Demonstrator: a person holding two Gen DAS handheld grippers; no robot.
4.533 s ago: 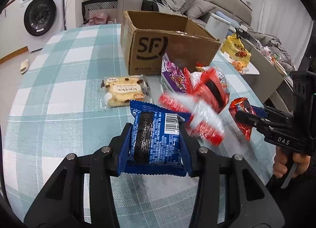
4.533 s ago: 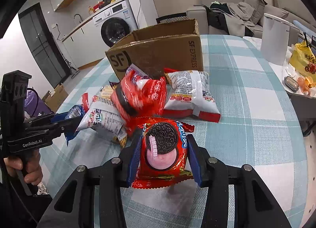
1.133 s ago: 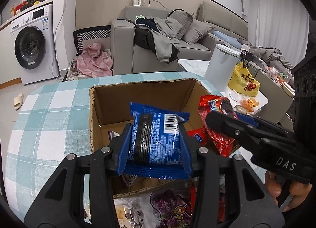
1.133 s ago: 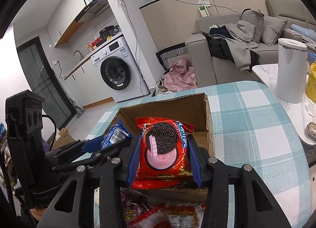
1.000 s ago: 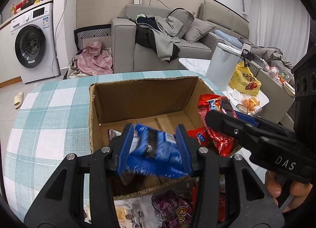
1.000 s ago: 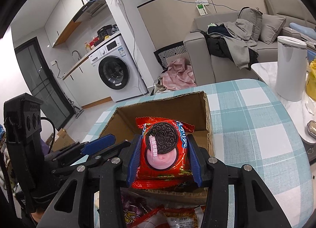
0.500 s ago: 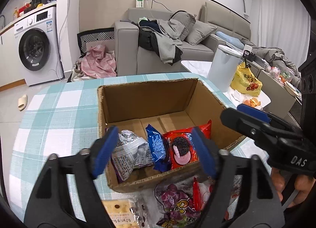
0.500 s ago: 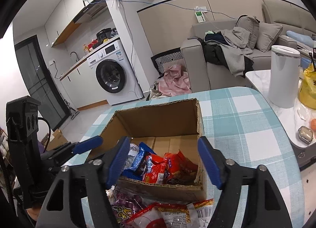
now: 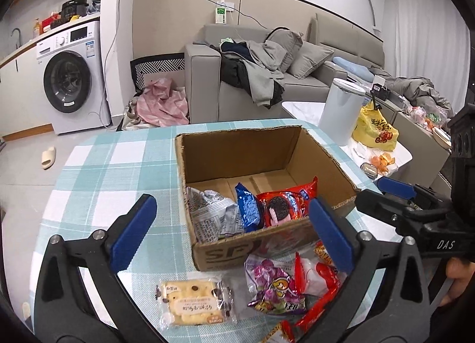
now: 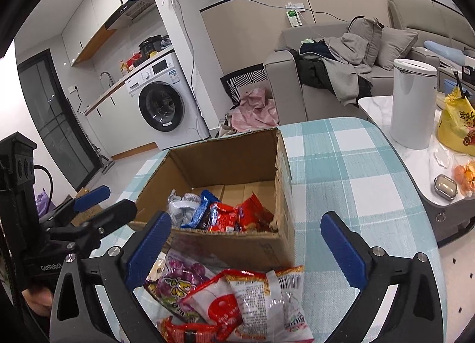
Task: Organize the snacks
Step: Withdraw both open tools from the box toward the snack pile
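Note:
An open cardboard box [image 9: 237, 150] [image 10: 285, 164] stands on the checked table. Inside lie a blue cookie pack [image 9: 248, 208] [image 10: 199, 209], a red Oreo pack [image 9: 285, 205] [image 10: 225, 218] and a silver bag [image 9: 210, 212] [image 10: 182, 205]. My left gripper [image 9: 231, 230] is open and empty, held above the box's near wall. My right gripper [image 10: 246, 245] is open and empty above the box's near edge. In front of the box lie a cracker pack [image 9: 193, 303], a purple candy bag [image 9: 273, 286] [image 10: 181, 280] and red-white snack bags [image 9: 317, 283] [image 10: 252, 298].
The right gripper's body [image 9: 415, 218] shows at the right of the left wrist view; the left gripper's body [image 10: 59, 224] shows at the left of the right wrist view. A side table with a white bin [image 10: 412, 102] and a yellow bag [image 9: 374, 129] stands to the right. A sofa stands behind.
Both grippers opened over the box and let go of their packs. The blue pack and the red Oreo pack now lie inside it. Both grippers have drawn back a little.

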